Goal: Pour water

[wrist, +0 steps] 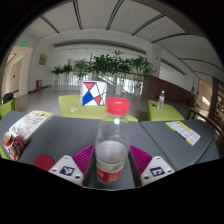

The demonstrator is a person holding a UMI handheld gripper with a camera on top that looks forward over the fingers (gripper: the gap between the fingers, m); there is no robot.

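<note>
My gripper is shut on a clear plastic bottle with a red label. The bottle stands upright between the pink pads, and its mouth is open with no cap on. Just beyond the bottle, a red cup stands on the grey table. A small red bottle cap lies on the table to the left of the left finger.
Printed sheets lie on the table at the left and at the right. Beyond is a yellow-green table with a white box with red and blue patterns and a small bottle. Potted plants line the back.
</note>
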